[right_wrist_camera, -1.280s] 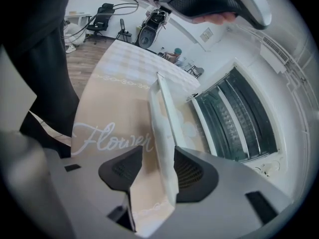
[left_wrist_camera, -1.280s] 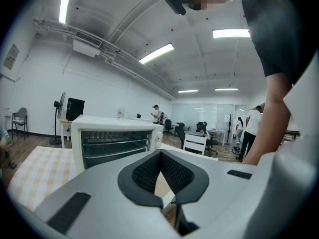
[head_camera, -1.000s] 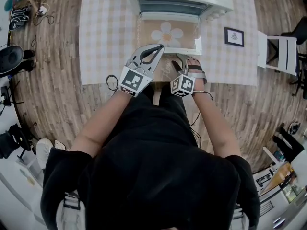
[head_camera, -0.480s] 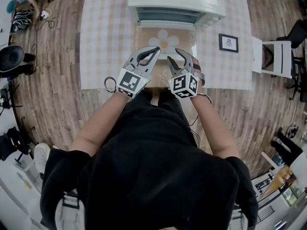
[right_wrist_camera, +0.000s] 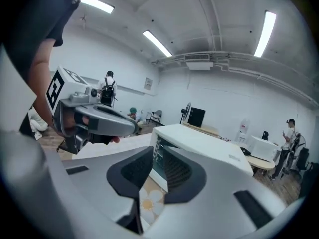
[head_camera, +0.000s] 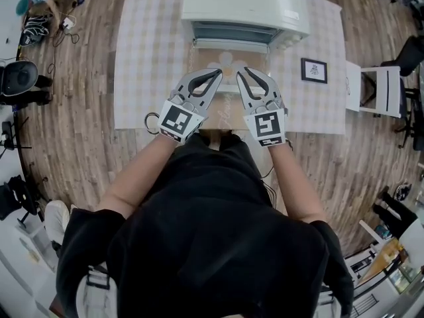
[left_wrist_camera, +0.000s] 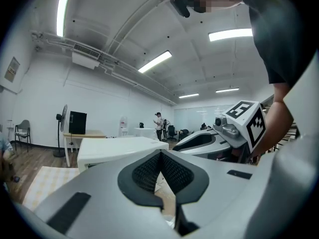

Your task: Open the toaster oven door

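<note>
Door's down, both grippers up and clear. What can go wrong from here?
1. The flower-patterned drop-down door of the white toaster oven lies open flat under the left gripper and right gripper; lowering either might knock it or load its hinges.
2. The right gripper's jaws have just been closing on nothing; a re-grab would need them reopened.

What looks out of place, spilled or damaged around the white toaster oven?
Nothing stands out. The white box-shaped toaster oven stands upright on the pale checked tablecloth, its flower-printed door folded down, a small black-framed picture lying beside it. No spill or damage shows.
</note>
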Tool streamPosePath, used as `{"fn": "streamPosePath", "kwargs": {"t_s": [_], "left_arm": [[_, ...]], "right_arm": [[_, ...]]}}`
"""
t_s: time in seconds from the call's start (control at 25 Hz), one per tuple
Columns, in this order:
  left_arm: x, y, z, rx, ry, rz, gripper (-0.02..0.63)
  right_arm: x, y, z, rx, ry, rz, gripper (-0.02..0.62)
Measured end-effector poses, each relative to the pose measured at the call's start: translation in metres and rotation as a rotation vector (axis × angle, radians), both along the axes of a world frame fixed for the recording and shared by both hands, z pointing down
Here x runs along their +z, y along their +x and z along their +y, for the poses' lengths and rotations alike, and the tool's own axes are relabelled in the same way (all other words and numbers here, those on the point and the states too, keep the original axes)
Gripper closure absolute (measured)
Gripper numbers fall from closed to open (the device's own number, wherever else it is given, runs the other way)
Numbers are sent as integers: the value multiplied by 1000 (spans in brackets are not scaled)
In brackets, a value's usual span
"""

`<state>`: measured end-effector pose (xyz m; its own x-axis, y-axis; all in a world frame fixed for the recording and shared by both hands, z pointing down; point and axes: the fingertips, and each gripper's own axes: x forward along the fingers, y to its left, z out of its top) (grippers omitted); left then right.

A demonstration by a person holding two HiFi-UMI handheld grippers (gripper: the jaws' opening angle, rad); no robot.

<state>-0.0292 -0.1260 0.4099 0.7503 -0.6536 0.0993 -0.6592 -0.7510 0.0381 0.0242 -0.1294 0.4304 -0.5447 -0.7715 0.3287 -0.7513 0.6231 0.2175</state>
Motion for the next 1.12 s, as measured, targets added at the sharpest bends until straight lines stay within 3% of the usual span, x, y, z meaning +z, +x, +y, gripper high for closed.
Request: {"fn": "streamPosePath", "kwargs": {"t_s": [0.16, 0.32, 0.56, 1.12], "left_arm": [[-16, 2, -4, -2, 16, 16, 592], [-29, 7, -1, 13, 36, 27, 592], [-44, 14, 6, 30, -13, 45, 592], [-67, 16, 8, 39, 17, 51, 594]], "right_arm": [[-27, -1, 2, -30, 48, -84, 565], [-40, -3, 9, -42, 7, -184, 575], [-63, 1, 12, -108, 53, -296, 577], [-86, 19, 15, -105, 78, -342, 578]]}}
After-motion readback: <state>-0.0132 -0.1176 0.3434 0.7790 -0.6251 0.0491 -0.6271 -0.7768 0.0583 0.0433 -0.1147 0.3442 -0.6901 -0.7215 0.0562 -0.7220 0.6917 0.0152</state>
